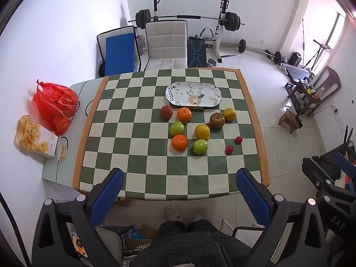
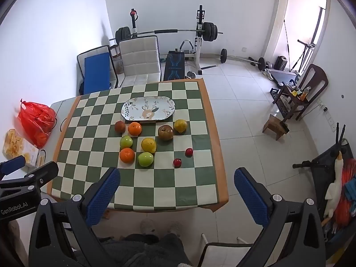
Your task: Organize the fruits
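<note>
Holding height: you keep both tools raised above the near edge of the table (image 1: 255, 82), touching nothing.
Left gripper (image 1: 179, 191): blue pads spread wide; nothing between them, checkered cloth (image 1: 142, 155) visible through the gap.
Right gripper (image 2: 176, 189): fingers equally wide apart, empty; your left tool shows at its left margin.
Plate (image 1: 175, 89): oval, floral print, bare, toward the far side of the cloth.
Oranges: one (image 1: 184, 114) just in front of the plate, one (image 1: 179, 142) nearer you.
Green apples: one (image 1: 176, 128) between the two oranges, one (image 1: 200, 146) just right of the near orange.
Yellow fruits: one (image 1: 202, 132) mid-cluster, one (image 1: 229, 114) at the right.
Brown fruits: one (image 1: 166, 112) left of the far orange, one (image 1: 217, 120) touching or just beside the right yellow fruit; cannot tell which.
Small red fruits: two (image 1: 238, 140) (image 1: 229, 150), apart from the cluster on the right.
Off the cloth, left: red bag (image 1: 53, 104), snack box (image 1: 35, 139).
Below: your knees in dark fleece, slippers on tile.
</note>
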Demonstrator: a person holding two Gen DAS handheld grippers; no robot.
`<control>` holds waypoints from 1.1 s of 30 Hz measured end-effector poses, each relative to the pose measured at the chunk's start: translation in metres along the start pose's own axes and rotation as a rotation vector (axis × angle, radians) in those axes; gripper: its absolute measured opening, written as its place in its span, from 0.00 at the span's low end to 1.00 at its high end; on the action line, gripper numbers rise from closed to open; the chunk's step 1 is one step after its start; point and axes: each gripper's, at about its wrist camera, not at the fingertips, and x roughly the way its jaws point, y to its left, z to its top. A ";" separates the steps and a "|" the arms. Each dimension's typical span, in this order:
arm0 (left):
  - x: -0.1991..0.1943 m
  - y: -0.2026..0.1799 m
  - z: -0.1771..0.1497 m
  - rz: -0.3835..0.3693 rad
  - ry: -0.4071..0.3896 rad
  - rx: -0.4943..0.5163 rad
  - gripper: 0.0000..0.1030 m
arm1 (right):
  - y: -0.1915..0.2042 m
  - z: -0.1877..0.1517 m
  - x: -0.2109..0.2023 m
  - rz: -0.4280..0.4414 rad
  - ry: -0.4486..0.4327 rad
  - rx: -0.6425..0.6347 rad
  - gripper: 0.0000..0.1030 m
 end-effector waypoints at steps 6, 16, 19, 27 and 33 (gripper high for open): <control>0.000 0.000 0.000 0.003 -0.003 0.001 1.00 | 0.001 -0.001 -0.001 0.000 0.001 0.000 1.00; 0.000 -0.001 0.000 0.008 -0.008 0.003 1.00 | 0.002 0.000 -0.002 0.002 0.000 0.001 1.00; 0.000 -0.001 0.000 0.008 -0.009 0.001 1.00 | 0.002 0.000 -0.003 0.002 0.000 0.002 1.00; -0.013 0.004 0.004 0.008 -0.015 -0.001 1.00 | 0.005 0.000 -0.005 0.005 -0.006 -0.005 1.00; -0.016 0.003 0.010 0.010 -0.020 -0.002 1.00 | 0.009 0.001 -0.006 0.006 -0.011 -0.008 1.00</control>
